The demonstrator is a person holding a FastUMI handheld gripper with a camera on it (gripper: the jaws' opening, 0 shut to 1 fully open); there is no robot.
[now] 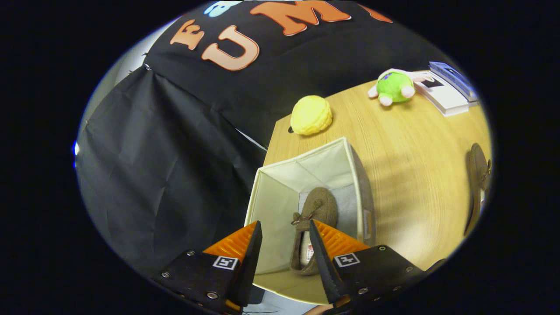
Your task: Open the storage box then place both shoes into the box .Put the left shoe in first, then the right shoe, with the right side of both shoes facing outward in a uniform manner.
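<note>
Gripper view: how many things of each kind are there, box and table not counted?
Shoes: 2, one in the box, one on the table
Soft toys: 2, yellow and green
Books: 2
Total: 6

the gripper point(285, 227) points steeply downward, its 2 fingers point(251, 256) spread apart with a clear gap between them. the fingertips touch nothing and neither finger presses on anything. both fingers taper to narrow tips that lean slightly toward each other. behind each finger sits a ribbed wedge and a dark plate carrying a small square marker and screws.
</note>
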